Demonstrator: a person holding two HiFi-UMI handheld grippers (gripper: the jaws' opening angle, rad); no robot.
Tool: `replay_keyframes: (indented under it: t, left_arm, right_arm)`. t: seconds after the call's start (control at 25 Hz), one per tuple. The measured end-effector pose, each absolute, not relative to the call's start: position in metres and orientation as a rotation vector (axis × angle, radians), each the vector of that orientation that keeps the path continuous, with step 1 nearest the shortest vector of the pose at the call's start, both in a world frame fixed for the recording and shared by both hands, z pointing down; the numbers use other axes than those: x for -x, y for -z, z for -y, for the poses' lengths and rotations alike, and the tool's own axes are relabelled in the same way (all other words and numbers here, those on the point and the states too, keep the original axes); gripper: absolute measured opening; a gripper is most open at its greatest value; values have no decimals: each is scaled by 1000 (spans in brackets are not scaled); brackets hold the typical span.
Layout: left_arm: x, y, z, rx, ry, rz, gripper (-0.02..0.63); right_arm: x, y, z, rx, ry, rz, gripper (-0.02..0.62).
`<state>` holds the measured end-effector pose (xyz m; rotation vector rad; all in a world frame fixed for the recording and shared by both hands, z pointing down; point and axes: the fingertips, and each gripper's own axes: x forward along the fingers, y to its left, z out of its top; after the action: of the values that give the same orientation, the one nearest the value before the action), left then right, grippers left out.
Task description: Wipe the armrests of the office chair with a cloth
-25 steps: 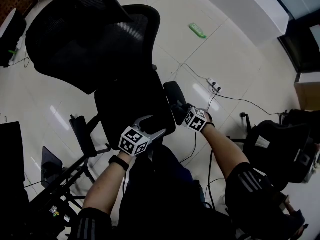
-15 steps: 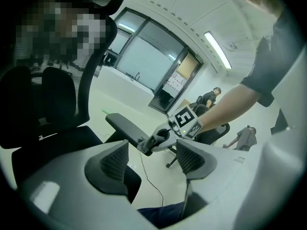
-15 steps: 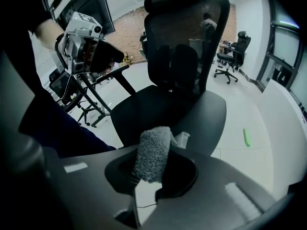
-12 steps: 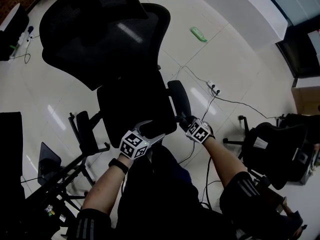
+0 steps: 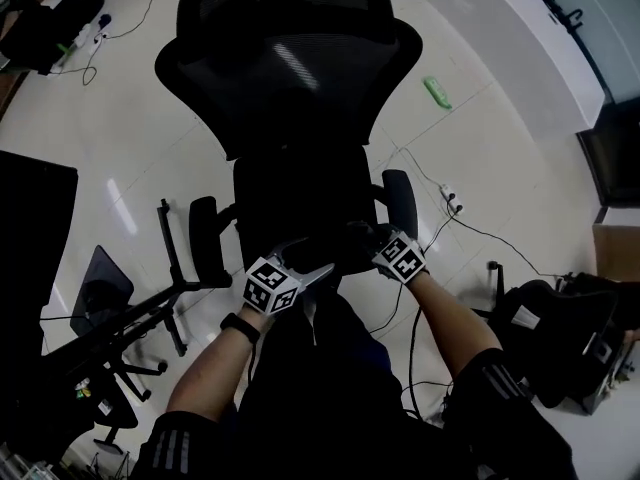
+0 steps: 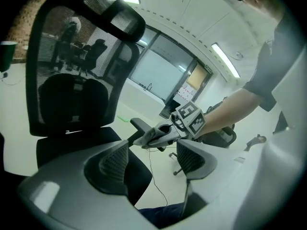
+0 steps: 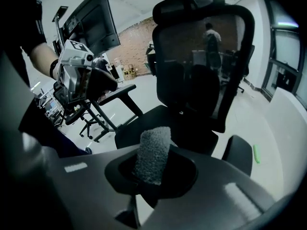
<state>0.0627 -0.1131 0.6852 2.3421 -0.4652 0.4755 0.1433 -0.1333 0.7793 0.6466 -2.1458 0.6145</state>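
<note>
Off right armrest (image 5: 400, 203) now, back near seat front, cloth (image 7: 152, 152) pinched in right tongs (image 7: 153, 163); left tongs (image 6: 153, 159) wide, empty. Likely left armrest (image 5: 203, 238) next.

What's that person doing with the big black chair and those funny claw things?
A person is holding a two-jaw gripper in each hand in front of a black office chair. The right gripper is shut on a grey cloth and sits near the front end of the armrest on that side, ready for wiping; whether the cloth touches it can't be told. The left gripper is open and empty, held over the front of the seat.
</note>
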Motion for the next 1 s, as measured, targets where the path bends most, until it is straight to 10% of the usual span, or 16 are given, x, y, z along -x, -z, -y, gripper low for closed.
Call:
replay_keyframes:
  t: [1.0]
  left_arm:
    - [245, -694, 142, -2082, -190, 1159, 337]
  right_arm:
    - [250, -770, 244, -146, -261, 2270, 38]
